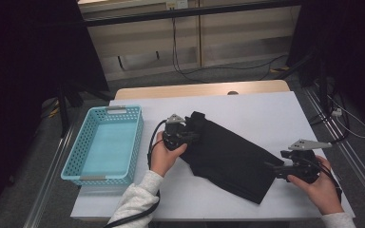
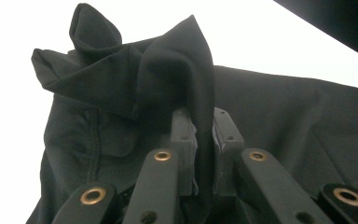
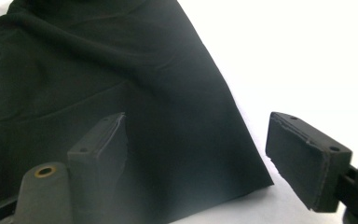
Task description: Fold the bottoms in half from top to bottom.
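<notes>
Right claw (image 1: 274, 167): near right, jaws spread apart, straddling the near-right corner of the black garment (image 1: 230, 159). Left claw (image 1: 194, 137): clenched on a raised fold at the garment's far-left end. Blue basket (image 1: 76, 156): left on white surface (image 1: 266, 114).

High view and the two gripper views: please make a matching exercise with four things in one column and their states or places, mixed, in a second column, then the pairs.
Things:
1. left hand-held gripper
2. right hand-held gripper
3. black garment
4. blue basket

States or places:
A. holds nothing, at the left side of the table
B. jaws apart, at a corner of the cloth
C. shut on a raised fold
D. lies spread on the white table cover

Pairs: 1-C, 2-B, 3-D, 4-A
</notes>
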The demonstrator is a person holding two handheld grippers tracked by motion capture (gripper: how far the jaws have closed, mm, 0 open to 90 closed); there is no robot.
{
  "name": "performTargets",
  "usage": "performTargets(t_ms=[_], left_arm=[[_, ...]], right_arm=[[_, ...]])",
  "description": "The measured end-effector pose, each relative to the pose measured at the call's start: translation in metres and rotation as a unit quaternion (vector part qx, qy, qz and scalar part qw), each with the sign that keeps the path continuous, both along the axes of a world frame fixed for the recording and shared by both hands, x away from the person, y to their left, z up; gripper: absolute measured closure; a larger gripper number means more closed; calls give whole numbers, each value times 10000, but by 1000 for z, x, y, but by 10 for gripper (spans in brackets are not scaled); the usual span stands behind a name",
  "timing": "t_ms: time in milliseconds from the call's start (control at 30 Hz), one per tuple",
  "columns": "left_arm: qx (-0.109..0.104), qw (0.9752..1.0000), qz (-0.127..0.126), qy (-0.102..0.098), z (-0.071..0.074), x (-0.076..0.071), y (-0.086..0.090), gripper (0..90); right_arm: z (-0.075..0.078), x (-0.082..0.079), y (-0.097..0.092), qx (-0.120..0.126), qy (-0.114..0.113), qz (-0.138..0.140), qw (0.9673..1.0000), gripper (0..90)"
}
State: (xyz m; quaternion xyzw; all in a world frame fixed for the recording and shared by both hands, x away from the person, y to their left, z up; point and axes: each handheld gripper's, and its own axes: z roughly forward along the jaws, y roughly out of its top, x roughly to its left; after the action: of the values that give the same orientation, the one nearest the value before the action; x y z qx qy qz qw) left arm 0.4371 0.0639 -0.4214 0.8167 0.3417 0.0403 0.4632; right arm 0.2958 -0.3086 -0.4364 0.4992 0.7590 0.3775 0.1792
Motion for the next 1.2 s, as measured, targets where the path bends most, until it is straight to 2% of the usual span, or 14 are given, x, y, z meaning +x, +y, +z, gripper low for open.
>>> performTargets(t_ms=[367, 667, 1200], left_arm=[[-82, 9998, -194, -50, 6, -6, -7, 817], [2, 9995, -308, -30, 4, -8, -11, 817], [115, 9986, -493, -128, 5, -16, -18, 817]], right_arm=[[-1, 1, -1, 17, 17, 14, 10000, 209], [-1, 1, 1, 5, 30, 58, 10000, 208], [0, 1, 2, 17, 11, 44, 10000, 208]])
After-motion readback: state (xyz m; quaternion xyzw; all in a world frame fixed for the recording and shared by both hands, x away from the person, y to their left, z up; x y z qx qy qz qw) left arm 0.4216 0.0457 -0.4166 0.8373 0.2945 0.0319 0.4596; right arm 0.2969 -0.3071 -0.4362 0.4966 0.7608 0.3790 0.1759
